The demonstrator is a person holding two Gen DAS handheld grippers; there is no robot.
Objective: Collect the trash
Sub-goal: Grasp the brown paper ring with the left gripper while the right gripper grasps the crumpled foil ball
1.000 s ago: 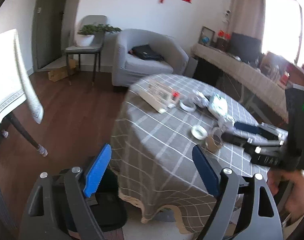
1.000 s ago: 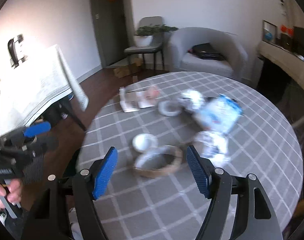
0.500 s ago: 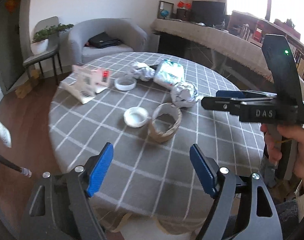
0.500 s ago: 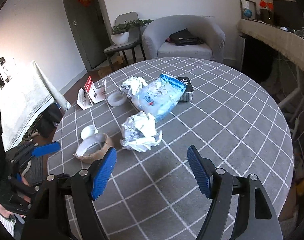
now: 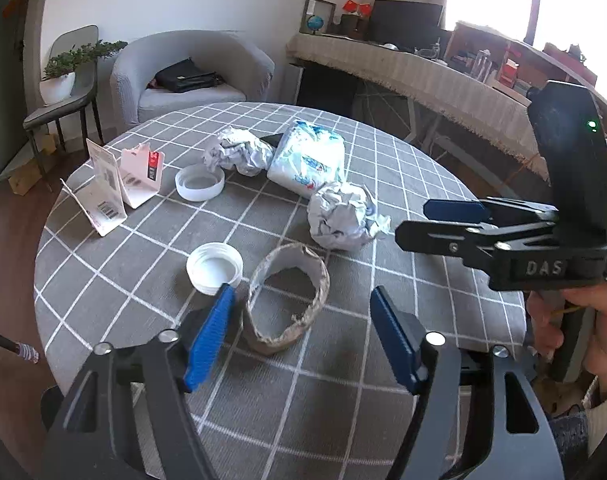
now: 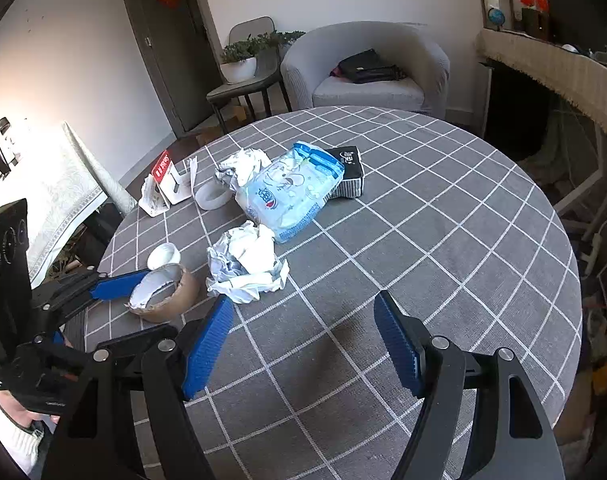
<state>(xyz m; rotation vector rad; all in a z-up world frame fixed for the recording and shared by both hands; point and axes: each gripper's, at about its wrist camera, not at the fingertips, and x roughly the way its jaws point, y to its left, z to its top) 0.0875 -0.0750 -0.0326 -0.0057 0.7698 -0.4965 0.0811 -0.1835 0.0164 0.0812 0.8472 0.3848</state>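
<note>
Trash lies on a round table with a grey checked cloth (image 5: 403, 364). A squashed cardboard tape ring (image 5: 287, 306) sits just ahead of my open left gripper (image 5: 301, 334), its left pad beside the ring. A white lid (image 5: 214, 267) lies left of the ring. A crumpled paper ball (image 5: 341, 216) lies beyond it, also in the right wrist view (image 6: 245, 262). My right gripper (image 6: 303, 346) is open and empty, right of the paper ball. Farther back lie a blue-white plastic pack (image 6: 289, 190), a second paper ball (image 5: 237, 154), a white ring (image 5: 200, 182) and torn card packaging (image 5: 117, 180).
A black packet (image 6: 349, 172) lies behind the plastic pack. A grey armchair (image 6: 367, 68) with a black bag and a chair with a potted plant (image 6: 239, 62) stand beyond the table. A cloth-covered sideboard (image 5: 423, 76) runs along the right. A white-clothed table (image 6: 59, 196) stands left.
Both grippers have swung toward the table and moved in over it. My left gripper has come up close to the cardboard ring. Both stay open.
</note>
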